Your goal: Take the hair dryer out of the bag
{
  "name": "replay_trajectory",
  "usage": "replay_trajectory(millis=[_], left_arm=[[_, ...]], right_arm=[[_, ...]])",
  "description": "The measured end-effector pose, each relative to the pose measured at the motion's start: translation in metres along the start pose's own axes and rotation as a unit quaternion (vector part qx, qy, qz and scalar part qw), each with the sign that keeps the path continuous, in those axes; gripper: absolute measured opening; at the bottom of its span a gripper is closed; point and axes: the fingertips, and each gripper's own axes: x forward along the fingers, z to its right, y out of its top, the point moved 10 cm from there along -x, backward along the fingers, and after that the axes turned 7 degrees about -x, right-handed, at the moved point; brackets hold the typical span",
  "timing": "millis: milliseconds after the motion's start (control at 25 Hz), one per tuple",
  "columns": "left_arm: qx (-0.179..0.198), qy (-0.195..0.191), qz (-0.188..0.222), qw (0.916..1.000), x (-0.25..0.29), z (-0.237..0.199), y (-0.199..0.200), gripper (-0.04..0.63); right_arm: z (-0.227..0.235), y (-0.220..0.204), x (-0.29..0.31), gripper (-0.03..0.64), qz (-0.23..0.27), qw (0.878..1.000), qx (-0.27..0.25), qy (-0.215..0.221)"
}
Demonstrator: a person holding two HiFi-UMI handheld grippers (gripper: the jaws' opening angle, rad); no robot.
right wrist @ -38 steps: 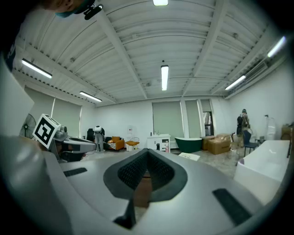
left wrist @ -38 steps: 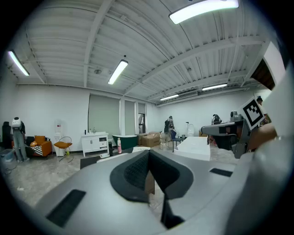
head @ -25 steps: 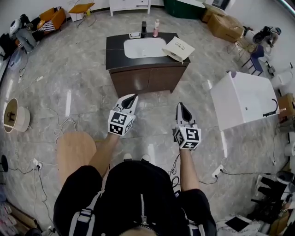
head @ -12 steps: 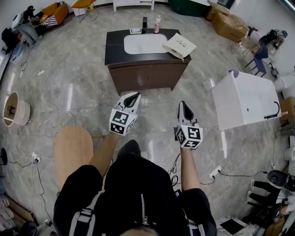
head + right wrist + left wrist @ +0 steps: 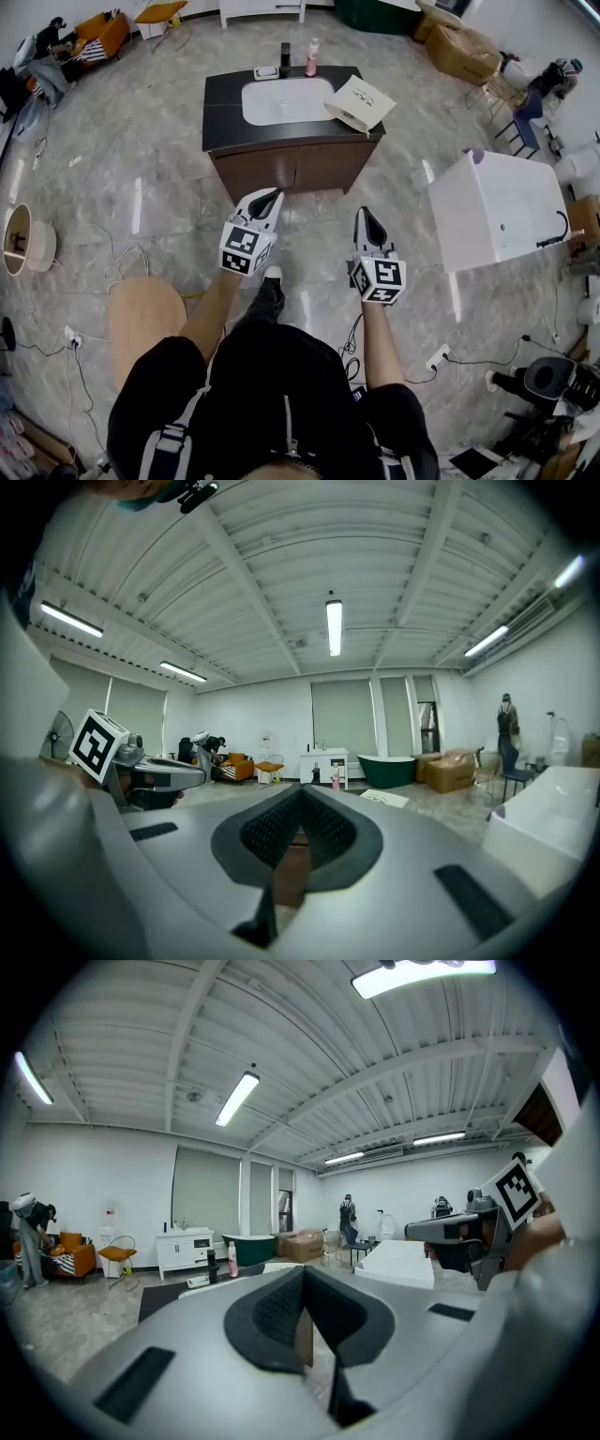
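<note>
Hair dryer unseen, presumably inside the cream paper bag on the dark vanity surface; the person has stepped closer, left tool and right tool both shut, empty.

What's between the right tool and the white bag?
In the head view, beyond the right tool comes bare grey floor, then the brown cabinet front; the bag sits on top.

Right claw closed, empty, green bathtub beyond
</note>
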Motion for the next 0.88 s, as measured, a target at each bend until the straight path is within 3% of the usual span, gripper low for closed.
replay_trajectory(millis=[440, 880], left_arm=[[0.005, -0.037, -0.004, 0.9993, 0.113, -0.087, 0.024, 0.021], [0.007, -0.058, -0.01, 0.9983, 0.174, -0.15, 0.035, 0.021]], right_arm=[[0.025, 0.027, 0.126, 0.008, -0.01, 1.0, -0.01, -0.019], [0.038, 0.032, 0.203, 0.008, -0.009, 0.999, -0.001, -0.038]])
